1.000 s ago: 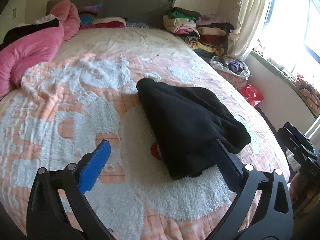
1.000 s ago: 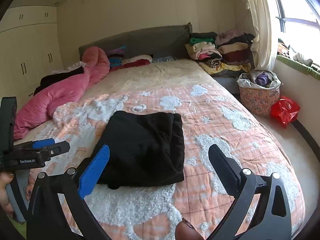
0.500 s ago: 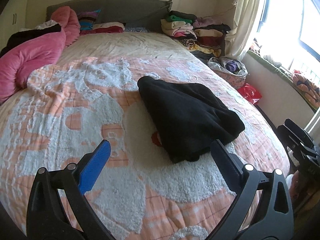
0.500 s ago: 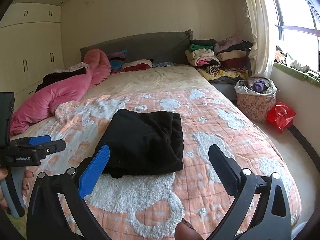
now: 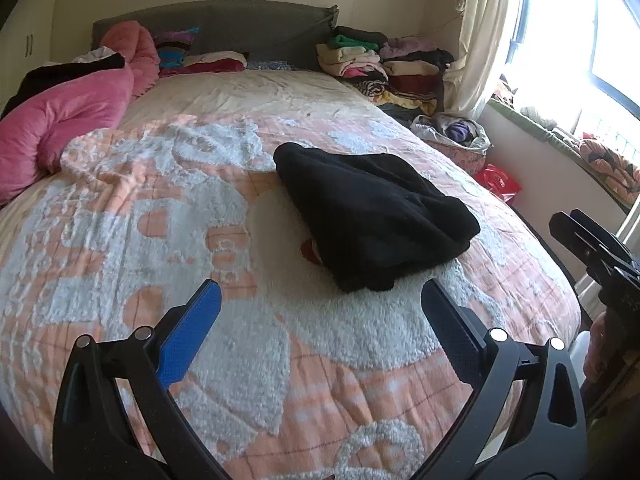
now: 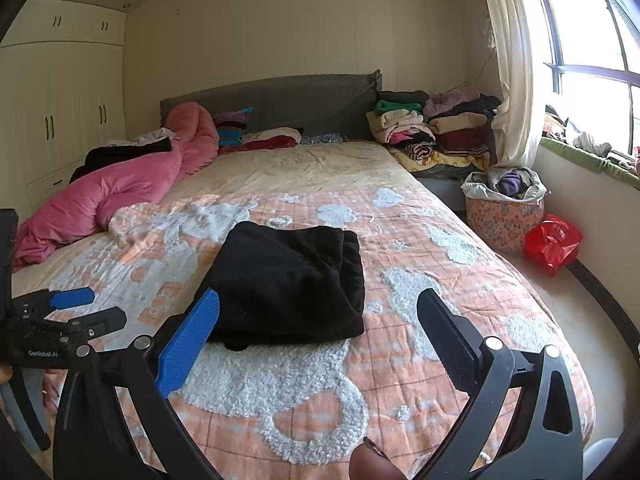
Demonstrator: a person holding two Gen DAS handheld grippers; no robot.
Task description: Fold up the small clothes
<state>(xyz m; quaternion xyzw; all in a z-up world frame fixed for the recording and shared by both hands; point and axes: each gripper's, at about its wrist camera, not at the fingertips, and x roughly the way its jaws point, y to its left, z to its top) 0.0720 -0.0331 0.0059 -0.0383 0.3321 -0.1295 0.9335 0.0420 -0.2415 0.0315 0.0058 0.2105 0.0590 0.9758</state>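
Both tongs hang spread wide and empty above the bedspread (image 5: 120, 208). The folded black garment (image 5: 372, 216) lies ahead of the left gripper (image 5: 320, 300), and just beyond the right gripper (image 6: 318, 300), touching neither.

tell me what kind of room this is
A home bedroom, most likely: a wide bed with a grey headboard, built-in wardrobes along the wall, and stacked folded clothes beside a laundry basket under the window.
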